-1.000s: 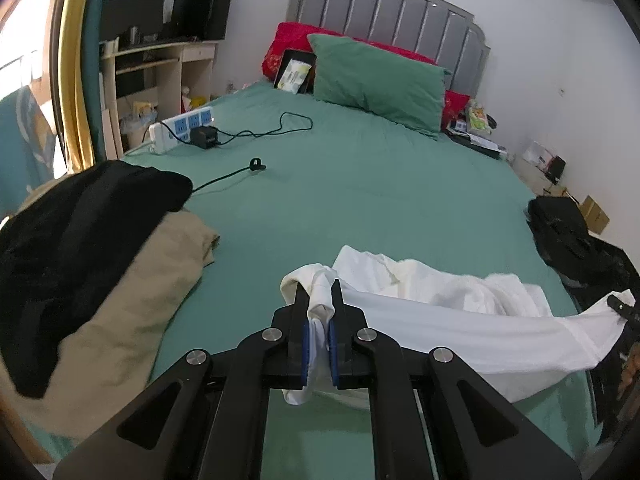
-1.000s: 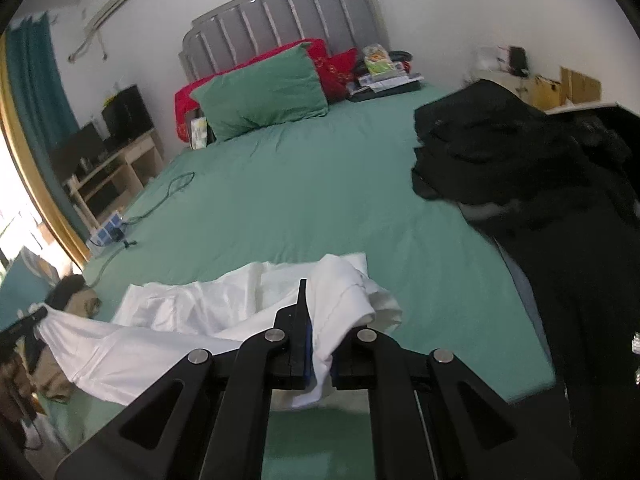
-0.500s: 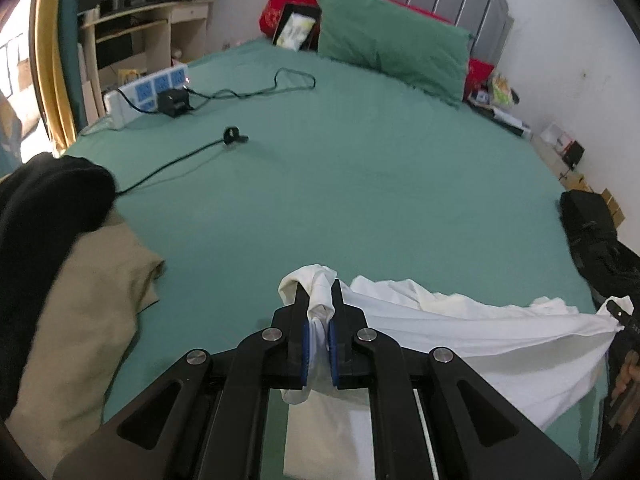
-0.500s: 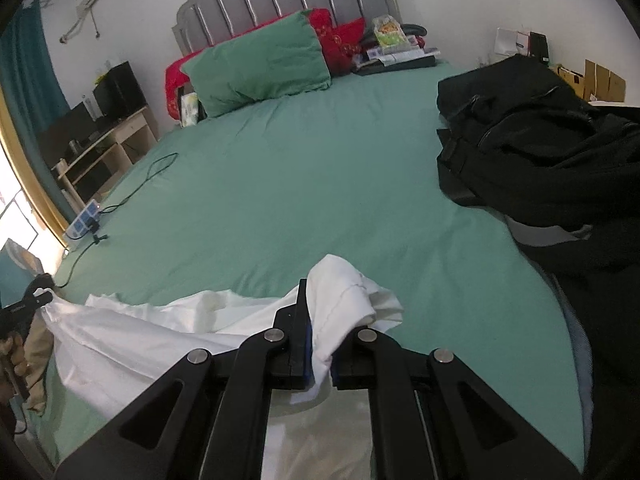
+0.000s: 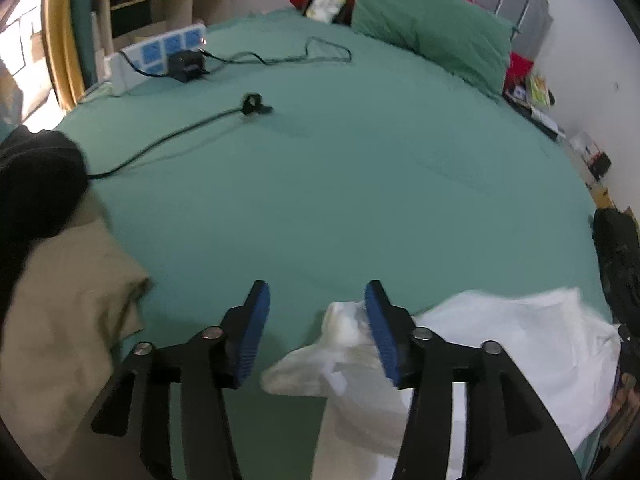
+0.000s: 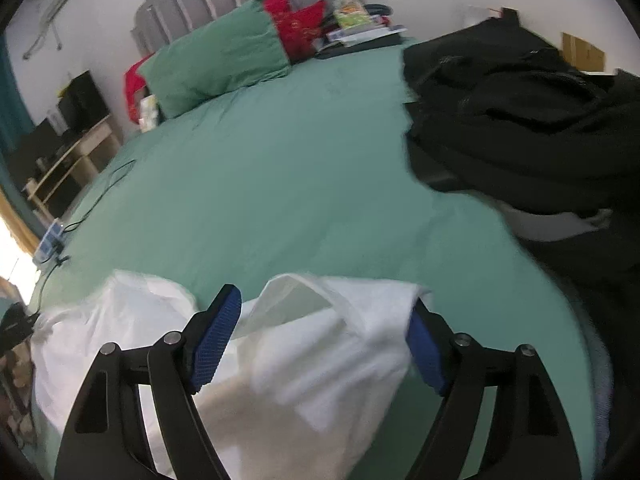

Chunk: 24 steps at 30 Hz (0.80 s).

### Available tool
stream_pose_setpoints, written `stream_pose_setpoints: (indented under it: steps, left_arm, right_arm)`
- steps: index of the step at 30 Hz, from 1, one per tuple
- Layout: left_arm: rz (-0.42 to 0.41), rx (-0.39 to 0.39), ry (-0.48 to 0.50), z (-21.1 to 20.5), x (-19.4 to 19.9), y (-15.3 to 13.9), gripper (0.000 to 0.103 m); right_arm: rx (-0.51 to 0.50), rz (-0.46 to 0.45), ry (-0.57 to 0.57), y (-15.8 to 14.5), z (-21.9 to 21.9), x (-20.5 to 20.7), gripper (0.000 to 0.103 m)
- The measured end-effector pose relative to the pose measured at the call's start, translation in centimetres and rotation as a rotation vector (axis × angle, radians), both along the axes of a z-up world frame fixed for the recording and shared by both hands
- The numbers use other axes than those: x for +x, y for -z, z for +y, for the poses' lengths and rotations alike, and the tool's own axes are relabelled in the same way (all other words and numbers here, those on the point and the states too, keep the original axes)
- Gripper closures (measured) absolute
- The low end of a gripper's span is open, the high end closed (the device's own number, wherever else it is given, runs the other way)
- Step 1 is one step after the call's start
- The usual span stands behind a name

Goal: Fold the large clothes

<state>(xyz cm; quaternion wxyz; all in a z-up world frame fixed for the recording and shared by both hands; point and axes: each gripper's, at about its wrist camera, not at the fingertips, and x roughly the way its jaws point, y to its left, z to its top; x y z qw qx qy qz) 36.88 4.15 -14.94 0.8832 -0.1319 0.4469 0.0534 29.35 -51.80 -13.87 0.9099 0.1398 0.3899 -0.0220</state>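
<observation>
The green bed carries the white garment along its near edge, rumpled. The left gripper and right gripper are both opening, pads apart, loose cloth lying between them. The bunched corner brushing the left gripper's pad could drag along and spoil the layout. The garment's near edge is cut off by the frames; blur hides its seams.
</observation>
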Motion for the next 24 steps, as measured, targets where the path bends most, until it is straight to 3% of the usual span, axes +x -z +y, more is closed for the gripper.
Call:
stream_pose_setpoints:
  steps: [3, 7, 11, 14, 16, 20, 24]
  left_arm:
    - [-0.067, 0.027, -0.040, 0.8, -2.0, -1.4, 0.040]
    - [-0.116, 0.030, -0.047, 1.6, -4.2, -3.3, 0.038]
    - [-0.171, 0.046, -0.018, 1.2, -7.6, -4.4, 0.036]
    - [-0.197, 0.054, -0.068, 1.6, -10.2, -4.2, 0.033]
    - [-0.150, 0.008, -0.049, 1.3, -11.5, -2.8, 0.031]
    - [-0.016, -0.007, 0.110, -1.6, -12.4, 0.8, 0.031]
    - [0.094, -0.009, 0.242, -4.7, -12.0, 3.6, 0.031]
  right_arm:
    - [-0.028, -0.019, 0.052, -1.2, -1.1, -1.8, 0.024]
    - [0.026, -0.034, 0.091, -2.0, -2.0, -4.7, 0.023]
    - [0.073, 0.018, 0.088, -1.0, -1.4, -7.5, 0.023]
    - [0.075, 0.056, 0.075, -0.2, -0.4, -9.1, 0.023]
    - [0.091, 0.077, 0.056, 0.3, 0.4, -9.9, 0.023]
    - [0.061, 0.123, -0.002, 1.5, 2.5, -10.6, 0.023]
    - [0.018, 0.191, -0.057, 3.6, 4.3, -10.1, 0.045]
